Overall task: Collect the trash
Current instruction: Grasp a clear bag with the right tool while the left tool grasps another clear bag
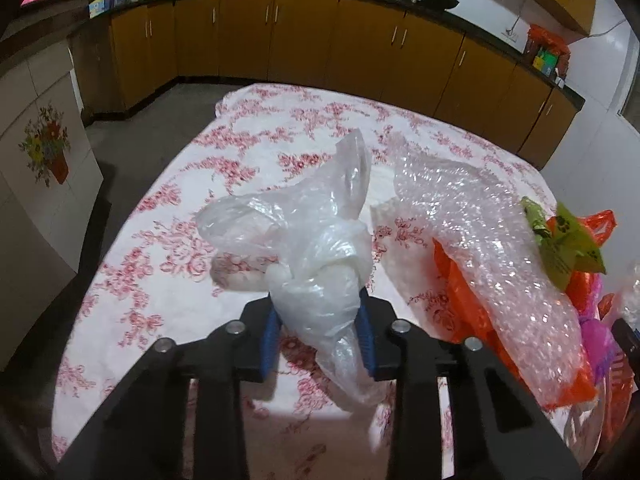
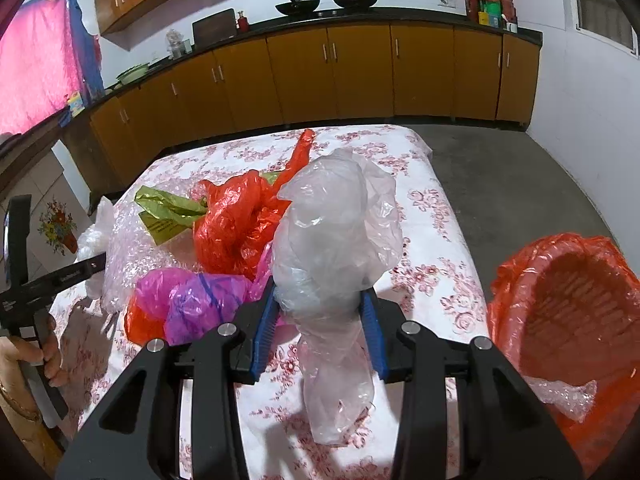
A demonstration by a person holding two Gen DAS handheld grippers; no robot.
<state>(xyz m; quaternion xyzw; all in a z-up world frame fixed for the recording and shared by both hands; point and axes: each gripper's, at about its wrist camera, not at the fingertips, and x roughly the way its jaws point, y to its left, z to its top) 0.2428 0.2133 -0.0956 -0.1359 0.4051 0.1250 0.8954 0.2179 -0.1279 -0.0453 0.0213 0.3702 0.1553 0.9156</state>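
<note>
Right wrist view: right gripper (image 2: 318,322), fingers pinched on a crumpled clear plastic bag (image 2: 336,236), long axis upright. Orange-lined trash basket (image 2: 560,312) sits just right, nearest this hand. Left gripper (image 1: 320,334) fingers clamp a second clear bag (image 1: 308,240) over the floral tabletop (image 1: 168,240).

Crumpled clear plastic bags (image 1: 320,240) (image 2: 336,240), bubble wrap (image 1: 480,224) and orange bags (image 2: 240,216) litter the floral tablecloth.

Thin, crinkled clear plastic bag (image 1: 320,240); glossy bubble wrap (image 1: 472,232); shiny orange plastic bag (image 2: 240,220); matt floral cloth (image 1: 168,248) covers the surface; glossy wood-look cabinets (image 1: 304,36).
</note>
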